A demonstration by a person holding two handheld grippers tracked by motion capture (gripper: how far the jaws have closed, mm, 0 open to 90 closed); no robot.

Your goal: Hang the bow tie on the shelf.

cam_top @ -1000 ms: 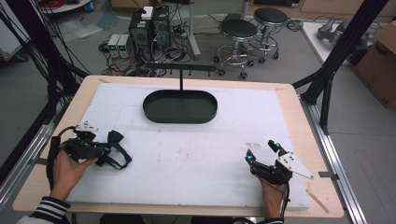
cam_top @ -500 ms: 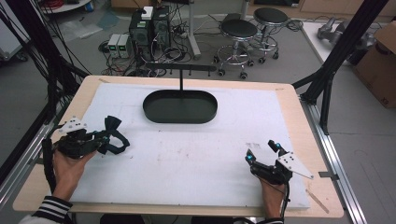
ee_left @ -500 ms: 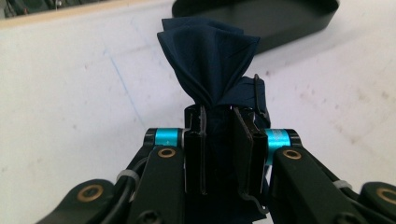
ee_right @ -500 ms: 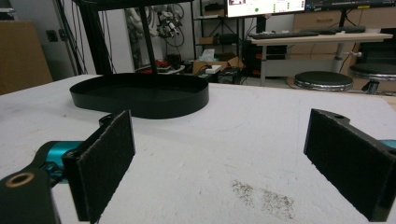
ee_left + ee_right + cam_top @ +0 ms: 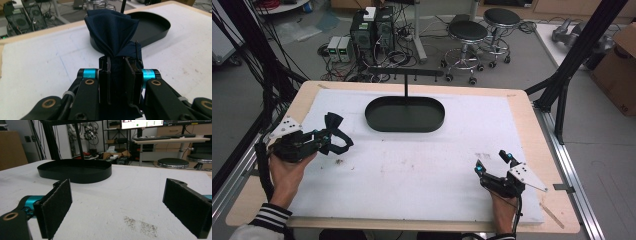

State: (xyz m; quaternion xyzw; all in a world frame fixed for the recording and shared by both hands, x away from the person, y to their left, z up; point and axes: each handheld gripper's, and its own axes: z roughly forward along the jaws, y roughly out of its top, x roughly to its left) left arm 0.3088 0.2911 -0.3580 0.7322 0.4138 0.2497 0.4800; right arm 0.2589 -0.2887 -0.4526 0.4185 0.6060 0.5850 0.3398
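Clamped hard in the left claw (image 5: 117, 60): a navy cloth bow (image 5: 112, 30), pinched at its gathered waist, pleats fanning above the pads. Seen from the high view at the left of the desk (image 5: 412, 175), short of the black oval tray (image 5: 404, 127), apparently held just off the white surface. Rested at the near right edge, the right claw (image 5: 493, 162), spread wide with nothing between its pads.

Read as the carry step, pick-up done and delivery not yet begun. Called next for a move forward and to the right toward the tray or the T-shaped rack (image 5: 406, 73) standing in it, with a high enough path to keep the dangling loop from snagging the rim.

Hidden behind the jaws in the left gripper view: the bow's lower half and strap. Hard to tell whether that loop touched the desk. Too small to make out any hooks on the rack's bar.
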